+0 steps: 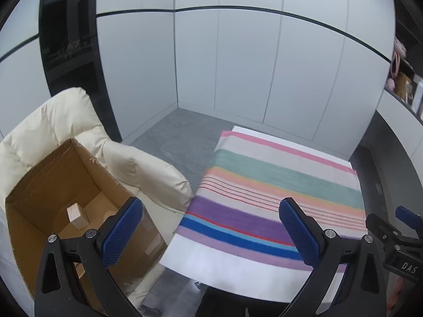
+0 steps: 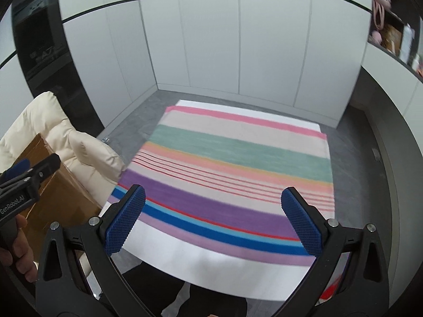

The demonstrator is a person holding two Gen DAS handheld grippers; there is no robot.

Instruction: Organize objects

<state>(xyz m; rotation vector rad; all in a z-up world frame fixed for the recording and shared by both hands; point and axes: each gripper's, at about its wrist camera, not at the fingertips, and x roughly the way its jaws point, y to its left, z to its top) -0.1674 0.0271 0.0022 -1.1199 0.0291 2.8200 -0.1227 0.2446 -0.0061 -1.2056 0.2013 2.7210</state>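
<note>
I see my left tool (image 1: 210, 227) spread wide, gripping nothing, hanging between the open cardboard box (image 1: 50, 185) and the striped cloth (image 1: 277, 185) on the tabletop (image 1: 224, 264). The box sits on a cream armchair (image 1: 66, 121), just left of the tabletop; inside it a small wooden block (image 1: 77, 216) stands on the bottom. My right tool (image 2: 212, 219) is likewise wide apart and empty, held over the cloth's near edge.
</note>
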